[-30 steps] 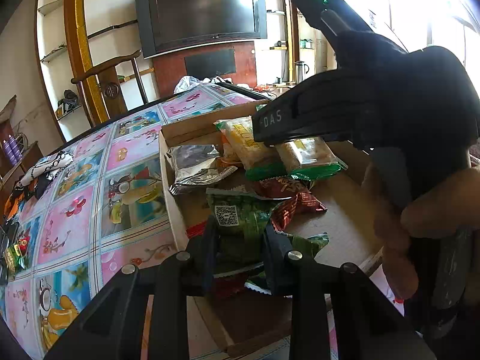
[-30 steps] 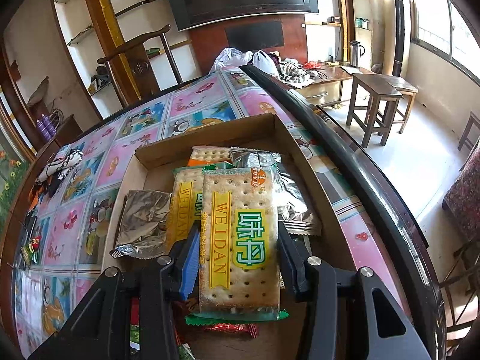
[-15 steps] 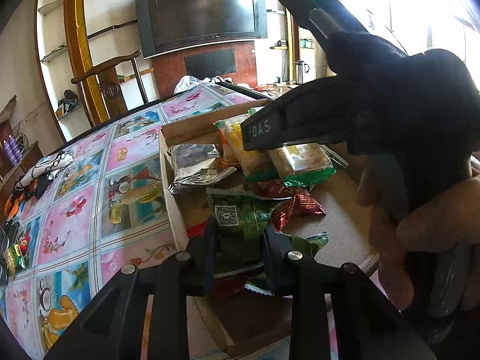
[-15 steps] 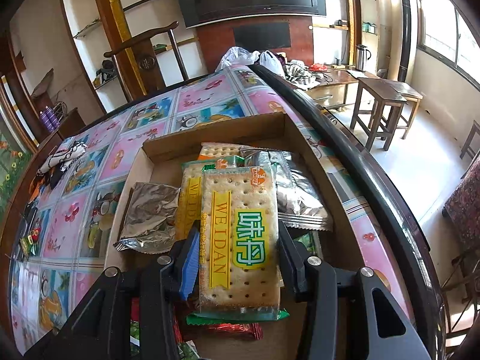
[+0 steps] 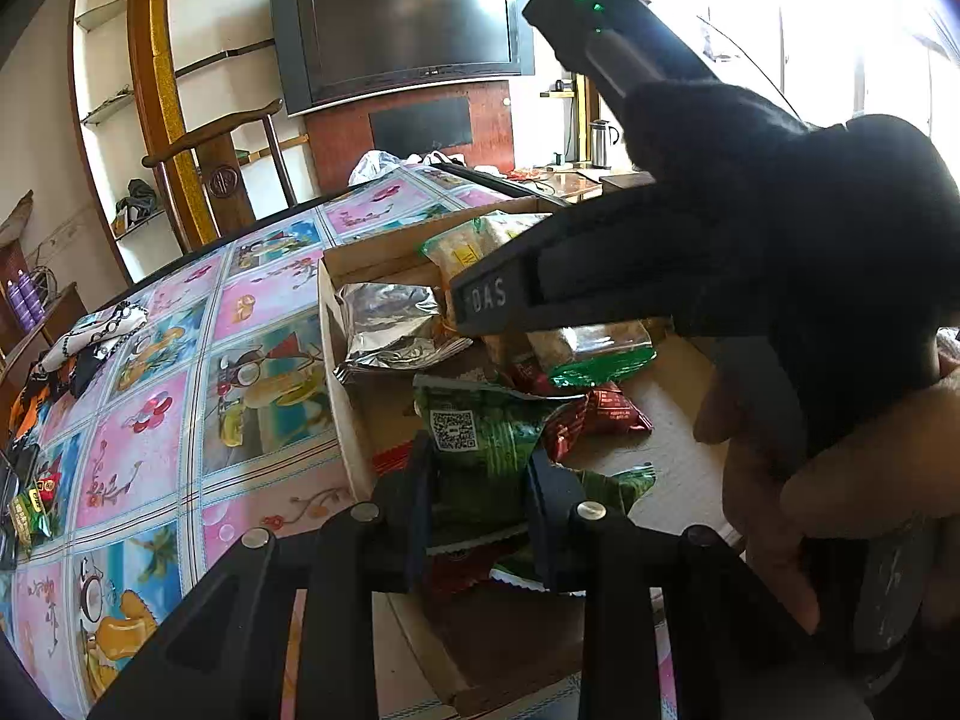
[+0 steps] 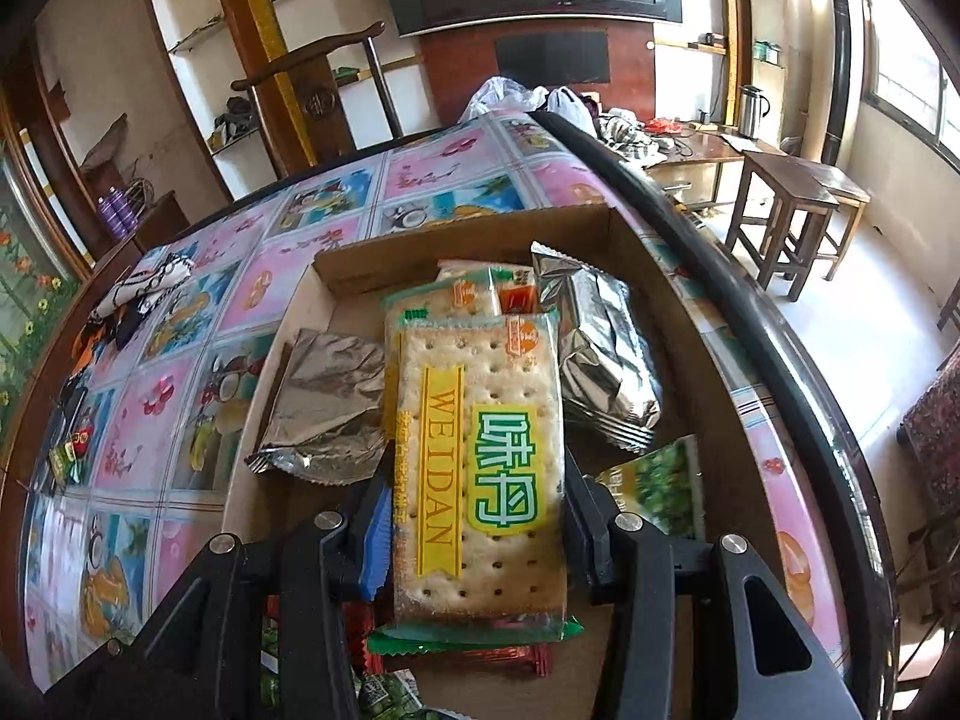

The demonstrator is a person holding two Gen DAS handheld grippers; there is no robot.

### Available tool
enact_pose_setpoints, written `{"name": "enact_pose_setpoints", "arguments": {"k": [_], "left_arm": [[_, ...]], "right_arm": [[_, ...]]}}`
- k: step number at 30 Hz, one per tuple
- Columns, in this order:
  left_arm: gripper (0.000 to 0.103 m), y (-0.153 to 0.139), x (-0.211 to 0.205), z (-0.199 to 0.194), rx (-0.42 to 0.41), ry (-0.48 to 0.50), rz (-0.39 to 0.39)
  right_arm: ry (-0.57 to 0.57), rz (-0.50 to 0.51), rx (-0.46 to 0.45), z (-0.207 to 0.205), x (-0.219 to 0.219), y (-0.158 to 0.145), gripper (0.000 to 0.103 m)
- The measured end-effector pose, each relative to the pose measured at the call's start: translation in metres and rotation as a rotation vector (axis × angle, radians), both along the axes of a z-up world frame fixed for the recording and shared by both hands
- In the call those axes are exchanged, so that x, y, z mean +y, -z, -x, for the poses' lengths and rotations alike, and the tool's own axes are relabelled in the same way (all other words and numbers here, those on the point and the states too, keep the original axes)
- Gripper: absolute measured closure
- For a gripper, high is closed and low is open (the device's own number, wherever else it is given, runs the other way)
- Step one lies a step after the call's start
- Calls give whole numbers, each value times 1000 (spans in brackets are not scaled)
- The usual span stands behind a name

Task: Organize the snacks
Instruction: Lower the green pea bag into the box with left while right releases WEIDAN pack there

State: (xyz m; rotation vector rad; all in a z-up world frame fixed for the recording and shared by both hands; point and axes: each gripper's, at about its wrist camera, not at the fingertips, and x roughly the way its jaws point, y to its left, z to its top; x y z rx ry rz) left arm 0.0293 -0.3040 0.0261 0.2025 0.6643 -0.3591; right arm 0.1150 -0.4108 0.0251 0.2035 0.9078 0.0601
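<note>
Two grippers work over the shallow brown cardboard tray (image 6: 354, 267). The right gripper (image 6: 477, 507) clamps a clear-wrapped WEIDAN cracker packet (image 6: 480, 468), a crumpled silver foil pouch (image 6: 327, 408) at its 10 o'clock. The left gripper (image 5: 480, 480), jaws nearly closed, pinches a green crinkled snack packet (image 5: 480, 438) at the tray's near end.

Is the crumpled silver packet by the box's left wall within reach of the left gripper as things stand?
Probably not yet: the left gripper is shut on a green snack packet. The silver packet lies uncovered just beyond.
</note>
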Motion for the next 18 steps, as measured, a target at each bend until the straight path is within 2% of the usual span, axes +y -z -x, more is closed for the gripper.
{"name": "enact_pose_setpoints", "arguments": {"k": [10,13,15,18], "left_arm": [[71,-1,2,1,-3,-3,0],[65,-1,3,1,-5,-1,1],[58,-1,3,2,-5,8,1],[57,-1,1,4,-18,18,-7]], "right_arm": [[1,9,3,1,1,0,53],[9,2,-2,2,0,-2,53],[14,1,-8,3,0,-3,53],[20,-10,-22,4,-2,-7,53]]}}
